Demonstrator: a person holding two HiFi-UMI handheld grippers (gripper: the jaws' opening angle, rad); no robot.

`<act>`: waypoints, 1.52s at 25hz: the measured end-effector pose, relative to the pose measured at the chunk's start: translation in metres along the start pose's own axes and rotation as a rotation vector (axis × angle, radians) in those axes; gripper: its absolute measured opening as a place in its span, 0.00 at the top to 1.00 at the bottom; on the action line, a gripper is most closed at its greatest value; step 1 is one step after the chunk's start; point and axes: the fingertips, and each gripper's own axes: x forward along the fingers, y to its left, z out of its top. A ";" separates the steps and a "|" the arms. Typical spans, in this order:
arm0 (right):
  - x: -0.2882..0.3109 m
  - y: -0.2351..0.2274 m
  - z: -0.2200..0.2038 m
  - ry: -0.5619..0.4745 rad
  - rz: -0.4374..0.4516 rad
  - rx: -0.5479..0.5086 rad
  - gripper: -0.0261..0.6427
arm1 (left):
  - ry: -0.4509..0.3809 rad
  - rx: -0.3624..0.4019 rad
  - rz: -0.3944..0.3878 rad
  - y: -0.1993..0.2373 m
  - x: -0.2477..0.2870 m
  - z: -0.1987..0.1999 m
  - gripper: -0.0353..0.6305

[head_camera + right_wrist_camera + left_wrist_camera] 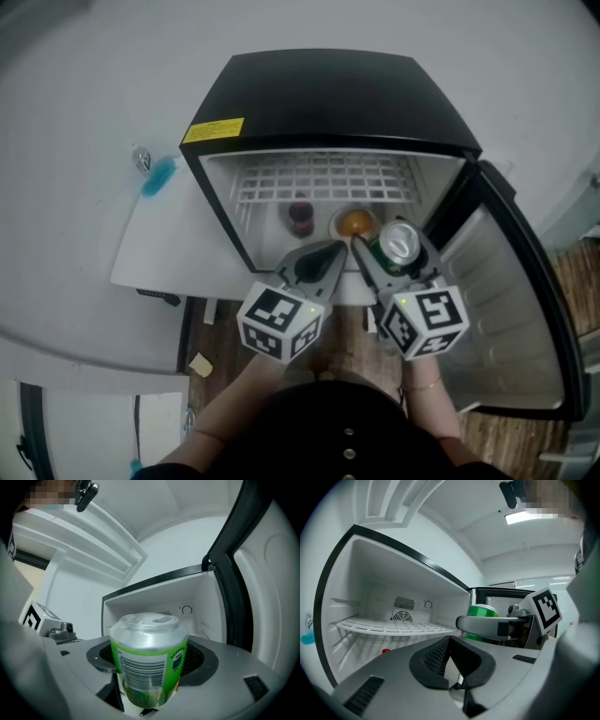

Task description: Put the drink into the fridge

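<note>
A green drink can (pixel 398 242) with a silver top stands upright in my right gripper (pixel 387 251), which is shut on it just in front of the open mini fridge (pixel 328 94). In the right gripper view the can (pixel 149 663) fills the space between the jaws, with the fridge opening behind it. My left gripper (pixel 328 257) is shut on nothing, close beside the right one at the fridge's front edge. In the left gripper view its pads (pixel 440 656) meet, and the can (pixel 482 611) shows to the right. A white wire shelf (pixel 393 626) spans the fridge.
Inside the fridge stand a dark bottle with a red cap (pixel 300 217) and an orange round thing (pixel 354 223). The fridge door (pixel 511 309) hangs open at the right. A blue item (pixel 157 176) lies on the white surface to the left. Wooden floor lies below.
</note>
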 end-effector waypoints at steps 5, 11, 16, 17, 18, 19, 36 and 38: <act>0.016 -0.007 0.010 -0.010 -0.009 -0.019 0.45 | -0.022 0.010 -0.003 0.008 0.007 0.010 0.94; 0.037 -0.021 0.020 -0.015 -0.031 -0.031 0.45 | -0.022 0.021 -0.019 0.015 0.021 0.016 0.94; 0.054 -0.029 0.034 -0.024 -0.040 -0.057 0.45 | -0.042 0.034 -0.031 0.019 0.033 0.027 0.94; 0.057 -0.031 0.037 -0.028 -0.041 -0.053 0.45 | -0.045 0.035 -0.033 0.020 0.035 0.029 0.94; 0.061 -0.033 0.039 -0.030 -0.042 -0.051 0.45 | -0.048 0.035 -0.035 0.021 0.037 0.031 0.94; 0.064 -0.035 0.041 -0.029 -0.046 -0.052 0.45 | -0.050 0.036 -0.035 0.023 0.039 0.033 0.94; 0.106 -0.060 0.054 -0.001 -0.083 -0.085 0.45 | -0.064 0.034 -0.032 0.047 0.061 0.047 0.94; 0.112 -0.061 0.056 0.003 -0.083 -0.089 0.45 | -0.067 0.037 -0.031 0.049 0.063 0.049 0.94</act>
